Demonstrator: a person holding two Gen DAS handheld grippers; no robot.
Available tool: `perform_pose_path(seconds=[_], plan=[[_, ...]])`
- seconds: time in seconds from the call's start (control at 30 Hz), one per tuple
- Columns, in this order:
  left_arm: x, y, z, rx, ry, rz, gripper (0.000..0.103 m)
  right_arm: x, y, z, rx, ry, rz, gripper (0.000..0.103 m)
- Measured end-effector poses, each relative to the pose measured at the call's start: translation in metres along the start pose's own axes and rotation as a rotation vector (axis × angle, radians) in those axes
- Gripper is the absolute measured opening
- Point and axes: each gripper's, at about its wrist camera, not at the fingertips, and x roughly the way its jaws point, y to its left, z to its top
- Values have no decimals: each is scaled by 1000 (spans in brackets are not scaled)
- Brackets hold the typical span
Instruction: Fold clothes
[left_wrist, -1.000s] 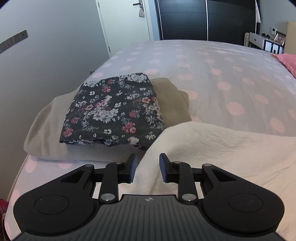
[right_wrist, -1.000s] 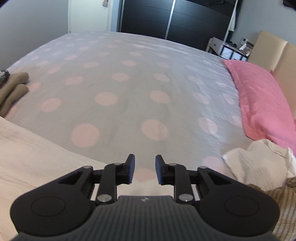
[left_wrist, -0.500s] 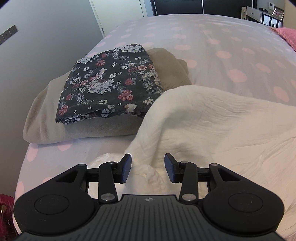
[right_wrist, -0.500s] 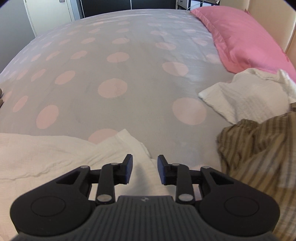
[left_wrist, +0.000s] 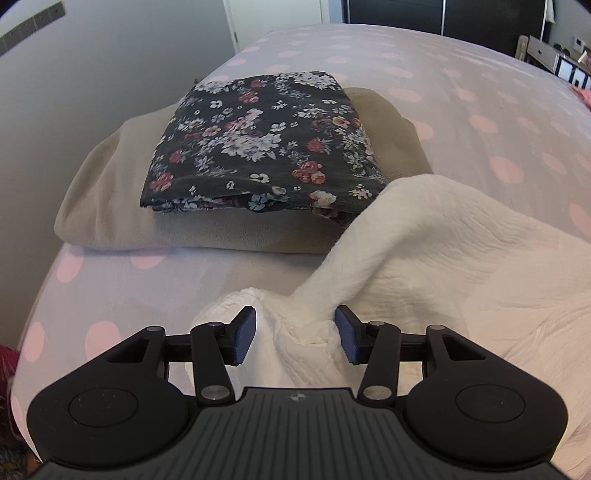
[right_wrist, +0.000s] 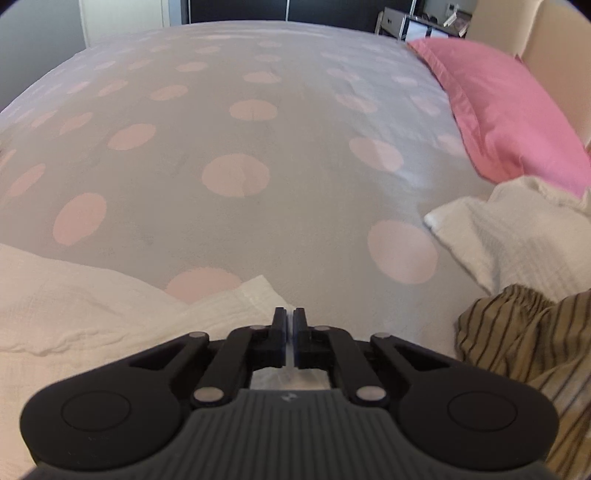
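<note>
- Left gripper (left_wrist: 294, 334): jaws spread wide, w/ a bunched ridge of the cream garment (left_wrist: 461, 266) sitting between them; right pad touches the cloth, left pad just clear of it, so nothing is clamped.
- Right gripper (right_wrist: 290, 325): jaws closed to a thin slit at the cream garment's (right_wrist: 110, 314) corner edge; looks like they pinch the fabric, but the contact itself is hidden behind the fingers, so not 100% sure.
- Cream garment lies spread over the near part of the bed (right_wrist: 258, 147), polka-dot cover under it.
- Folded stack at bed's left corner: floral garment (left_wrist: 258, 144) on top of a beige garment (left_wrist: 110, 206); cream cloth's raised fold touches the stack's near right corner.
- Right side: white cloth (right_wrist: 509, 236) + striped garment (right_wrist: 524, 332) in a loose heap, next to the pink pillow (right_wrist: 498, 110).
</note>
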Motion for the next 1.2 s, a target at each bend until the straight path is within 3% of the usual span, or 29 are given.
perform_pose_path(seconds=[0.13, 0.17, 0.2, 0.23, 0.43, 0.6, 0.8, 0.93, 1.07, 1.2], plan=[[1, -2, -3, -14, 49, -5, 44, -34, 2, -4, -23, -53, -12, 4], [2, -1, -5, -27, 75, -6, 40, -44, 3, -6, -29, -69, -15, 4], [2, 1, -6, -53, 107, -5, 25, -55, 2, -8, -30, -82, -16, 4], [1, 5, -7, -85, 129, -10, 22, -66, 2, -10, -31, -96, -15, 4], [-24, 31, -22, -146, 147, -18, 14, -143, -12, -38, -17, -192, 12, 3], [-45, 74, -46, -225, 147, 64, 12, -188, -34, -74, 18, -209, 18, 3], [-56, 131, -80, -324, 164, 196, 11, -224, -65, -119, 103, -162, 6, 3], [-52, 145, -99, -333, 213, 227, 11, -240, -74, -151, 104, -84, -11, 3], [-48, 139, -111, -217, 249, 371, 10, -247, -84, -183, 86, 14, -127, 0], [-42, 140, -120, -222, 302, 333, 10, -251, -107, -207, 171, 74, -113, 0]])
